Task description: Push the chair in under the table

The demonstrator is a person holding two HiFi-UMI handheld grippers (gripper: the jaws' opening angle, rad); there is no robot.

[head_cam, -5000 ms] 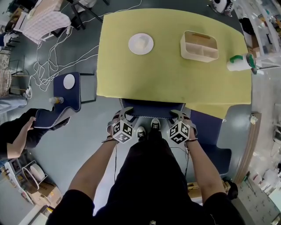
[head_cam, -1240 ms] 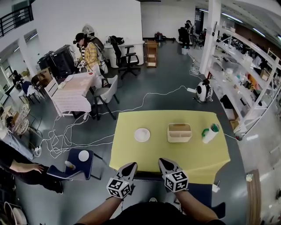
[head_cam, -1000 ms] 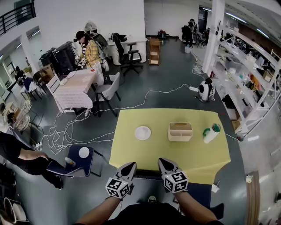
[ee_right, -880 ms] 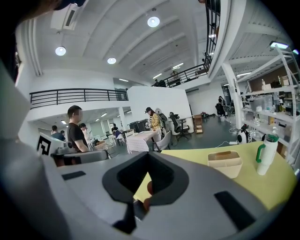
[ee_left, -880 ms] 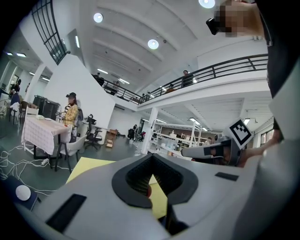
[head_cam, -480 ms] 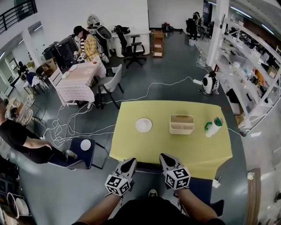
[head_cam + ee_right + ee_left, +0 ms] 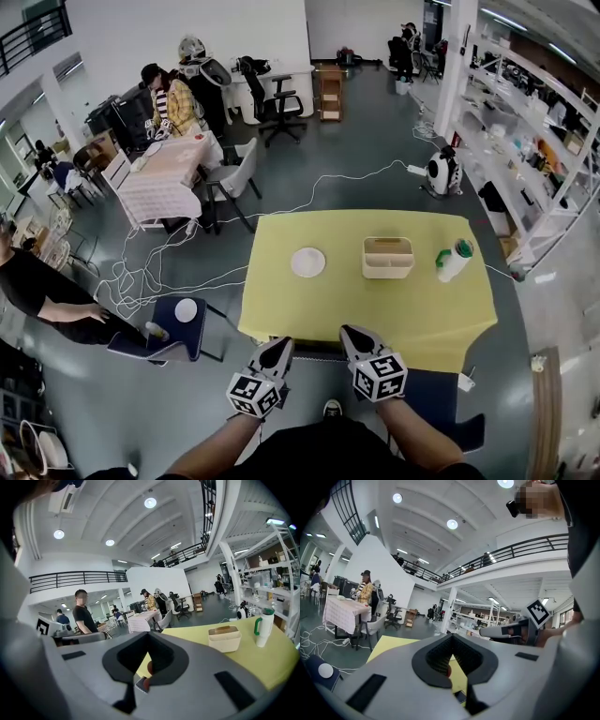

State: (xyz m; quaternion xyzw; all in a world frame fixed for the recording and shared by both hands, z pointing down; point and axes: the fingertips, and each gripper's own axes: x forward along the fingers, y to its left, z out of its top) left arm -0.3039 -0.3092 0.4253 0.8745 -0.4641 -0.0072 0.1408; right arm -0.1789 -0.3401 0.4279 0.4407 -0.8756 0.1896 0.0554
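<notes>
Most of the chair [image 7: 315,354] is hidden under the table [image 7: 375,314]. In the head view only a narrow dark strip of its back shows, at the table's near edge between the two grippers. Their grey shells cover the spot, so I cannot tell whether they touch that strip.

The left gripper [image 7: 277,346] is clenched on nothing, its ribbed black pads meeting in a closed point. The right gripper [image 7: 351,334] is likewise clenched and empty. In the right gripper view a small dark blue scrap [image 7: 139,685] with a pale stitched edge peeps through the notch below the jaws. Too little of it shows to name it.

The table is a rectangle under a smooth, matte yellow cover that drapes over its edges. On it sit:
- a round white plate [image 7: 307,262];
- a cream plastic caddy [image 7: 388,257] with open compartments;
- a white tumbler [image 7: 452,262] with a green lid and handle, upright in the right gripper view.

At the table's near right corner a dark blue shape [image 7: 448,405] is cut off by the cover and the person's arm. A second blue chair [image 7: 173,328] stands well to the left with a white disc on its seat. A person in black [image 7: 37,291], partly cut off by the frame edge, leans toward it. Thin white cables [image 7: 159,267] loop over the grey floor.
</notes>
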